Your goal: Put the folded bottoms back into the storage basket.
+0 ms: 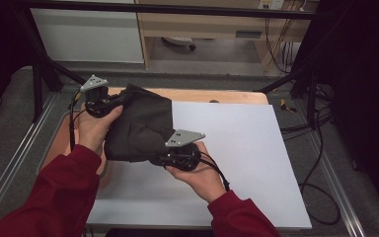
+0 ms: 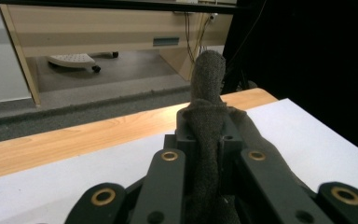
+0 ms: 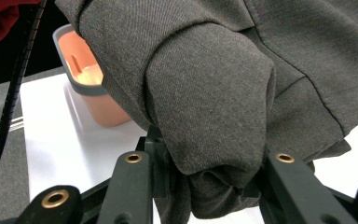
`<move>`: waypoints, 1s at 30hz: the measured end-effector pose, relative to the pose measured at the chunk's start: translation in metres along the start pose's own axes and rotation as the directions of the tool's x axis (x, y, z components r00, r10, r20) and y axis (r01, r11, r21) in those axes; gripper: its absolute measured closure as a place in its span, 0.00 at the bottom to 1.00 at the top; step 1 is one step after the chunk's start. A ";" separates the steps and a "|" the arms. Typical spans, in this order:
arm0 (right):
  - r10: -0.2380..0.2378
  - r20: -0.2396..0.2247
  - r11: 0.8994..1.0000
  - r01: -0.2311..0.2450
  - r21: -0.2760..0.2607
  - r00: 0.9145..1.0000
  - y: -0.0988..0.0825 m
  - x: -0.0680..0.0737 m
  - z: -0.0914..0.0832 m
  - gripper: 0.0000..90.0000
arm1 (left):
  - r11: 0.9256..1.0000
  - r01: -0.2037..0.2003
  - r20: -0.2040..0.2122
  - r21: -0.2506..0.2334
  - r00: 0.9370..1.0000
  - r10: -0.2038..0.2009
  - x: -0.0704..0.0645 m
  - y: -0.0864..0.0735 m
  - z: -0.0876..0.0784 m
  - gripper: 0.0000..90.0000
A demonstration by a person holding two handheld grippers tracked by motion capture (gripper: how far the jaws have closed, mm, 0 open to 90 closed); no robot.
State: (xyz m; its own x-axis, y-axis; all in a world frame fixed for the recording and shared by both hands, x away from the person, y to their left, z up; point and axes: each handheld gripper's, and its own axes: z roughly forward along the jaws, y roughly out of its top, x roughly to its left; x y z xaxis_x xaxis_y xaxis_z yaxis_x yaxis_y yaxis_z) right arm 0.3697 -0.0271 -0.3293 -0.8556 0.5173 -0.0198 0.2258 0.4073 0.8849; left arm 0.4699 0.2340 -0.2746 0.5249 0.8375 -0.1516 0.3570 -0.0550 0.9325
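Observation:
A dark grey cloth [image 1: 140, 123] hangs bunched between my two grippers, lifted over the left part of the table. My left gripper [image 1: 120, 100] holds its far upper edge; in the left gripper view the jaws [image 2: 205, 122] are shut on a narrow fold of cloth [image 2: 207, 79] that sticks up past the tips. My right gripper [image 1: 159, 159] holds the near lower edge; in the right gripper view its jaws [image 3: 210, 161] are shut on a thick wad of cloth [image 3: 214, 93] that drapes over them. Hands with red sleeves carry both grippers.
A white sheet [image 1: 237, 148] covers most of the wooden table [image 1: 217, 95]. A salmon bin with a grey rim [image 3: 86, 77] stands on the sheet behind the cloth. Black frame bars [image 1: 44, 64] and cables [image 1: 321, 187] flank the table; a desk [image 2: 121, 28] stands beyond.

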 end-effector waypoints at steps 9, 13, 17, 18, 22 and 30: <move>-0.021 -0.017 1.000 0.021 0.001 1.000 0.020 0.004 0.013 0.72 | 1.000 -0.002 -0.033 -0.017 0.999 0.002 0.016 0.009 -0.016 0.93; -0.023 -0.028 1.000 0.023 0.001 0.999 0.028 0.007 0.020 0.72 | 1.000 0.000 -0.044 -0.023 0.999 -0.001 0.023 0.011 -0.022 0.93; -0.033 -0.037 0.999 0.033 0.003 0.999 0.036 0.010 0.028 0.72 | 1.000 0.005 -0.057 -0.031 0.998 -0.007 0.032 0.012 -0.030 0.93; -0.034 -0.040 0.999 0.034 0.004 0.999 0.038 0.010 0.030 0.72 | 0.999 0.008 -0.060 -0.036 0.998 -0.011 0.036 0.013 -0.032 0.93; -0.046 -0.044 0.999 0.046 0.007 0.998 0.045 0.013 0.037 0.72 | 0.999 0.012 -0.066 -0.052 0.998 -0.016 0.045 0.013 -0.039 0.93; -0.066 -0.060 0.998 0.066 0.006 0.996 0.058 0.019 0.051 0.72 | 0.998 0.020 -0.088 -0.064 0.996 -0.026 0.060 0.017 -0.053 0.93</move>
State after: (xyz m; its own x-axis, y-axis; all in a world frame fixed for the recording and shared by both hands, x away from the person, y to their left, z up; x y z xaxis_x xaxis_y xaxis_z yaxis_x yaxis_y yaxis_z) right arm 0.3906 0.0447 -0.3019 -0.8952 0.4429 -0.0498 0.1715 0.4455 0.8787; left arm 0.4665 0.3115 -0.2509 0.4455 0.8832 -0.1464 0.3177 -0.0031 0.9482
